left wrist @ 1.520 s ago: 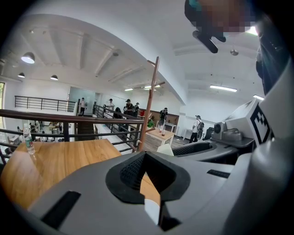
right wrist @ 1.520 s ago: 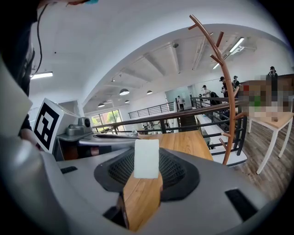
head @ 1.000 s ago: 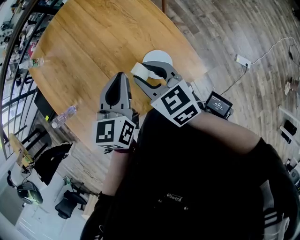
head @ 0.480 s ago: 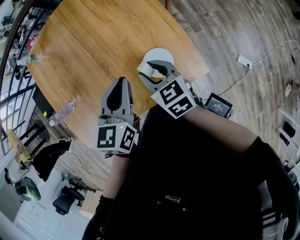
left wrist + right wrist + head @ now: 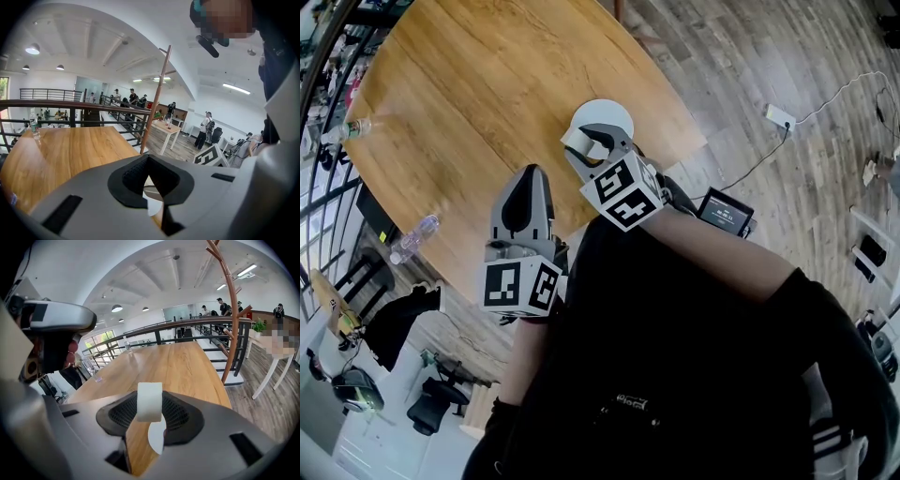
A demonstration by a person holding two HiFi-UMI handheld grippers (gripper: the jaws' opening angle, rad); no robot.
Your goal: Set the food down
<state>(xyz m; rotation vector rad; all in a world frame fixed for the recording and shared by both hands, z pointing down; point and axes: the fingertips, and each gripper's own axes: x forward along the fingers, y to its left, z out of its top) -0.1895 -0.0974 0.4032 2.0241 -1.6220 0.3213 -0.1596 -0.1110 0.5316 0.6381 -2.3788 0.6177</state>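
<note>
Wood table (image 5: 487, 112), oval, bare over most of its top. White plate (image 5: 609, 111) at near right, close to edge. Clear bottle (image 5: 352, 128) upright at far left edge. 2nd clear bottle (image 5: 414, 238) on its side at near left edge, well apart from plate.

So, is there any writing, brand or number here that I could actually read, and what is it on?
No text here is legible.
Black-and-white marker cubes: square code patterns, not letters.
Small dark screen device: display too small to read.
Clear plastic bottle: label too small to read.
Pale print on the black garment: too blurred to read.
</note>
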